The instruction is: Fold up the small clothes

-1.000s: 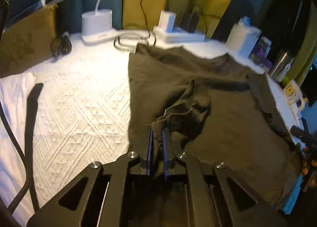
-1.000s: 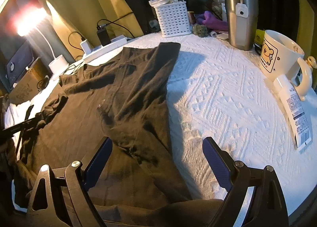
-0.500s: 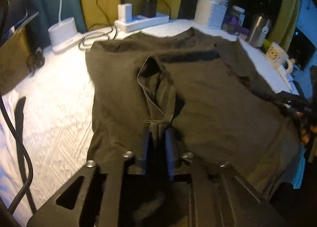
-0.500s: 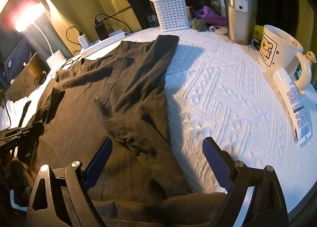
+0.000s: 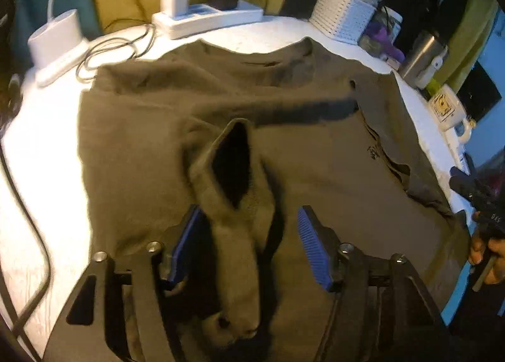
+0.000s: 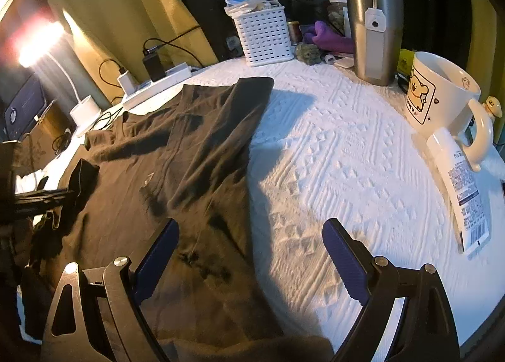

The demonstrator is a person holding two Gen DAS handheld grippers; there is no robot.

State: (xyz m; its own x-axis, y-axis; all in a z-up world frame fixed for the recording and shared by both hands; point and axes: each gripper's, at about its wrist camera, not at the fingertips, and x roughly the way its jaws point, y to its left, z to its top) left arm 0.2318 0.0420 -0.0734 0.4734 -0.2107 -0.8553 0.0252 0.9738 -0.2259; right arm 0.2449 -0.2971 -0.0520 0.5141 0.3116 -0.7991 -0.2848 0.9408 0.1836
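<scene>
Fingers of both grippers (image 5: pixel 249 242) (image 6: pixel 252 264) spread over shirt (image 5: pixel 315 172) on white textured bedspread (image 6: pixel 347 172) w/ yellow curtains (image 6: pixel 104 8)

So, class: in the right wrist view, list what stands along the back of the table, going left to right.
Lamp base → white charger → black adapter → white basket → purple cloth → steel tumbler → cartoon mug.

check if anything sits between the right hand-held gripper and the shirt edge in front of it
Nothing visible does. The right hand-held gripper is open above the dark shirt where its edge meets the white cover. The mug and tube lie off to its right.
</scene>
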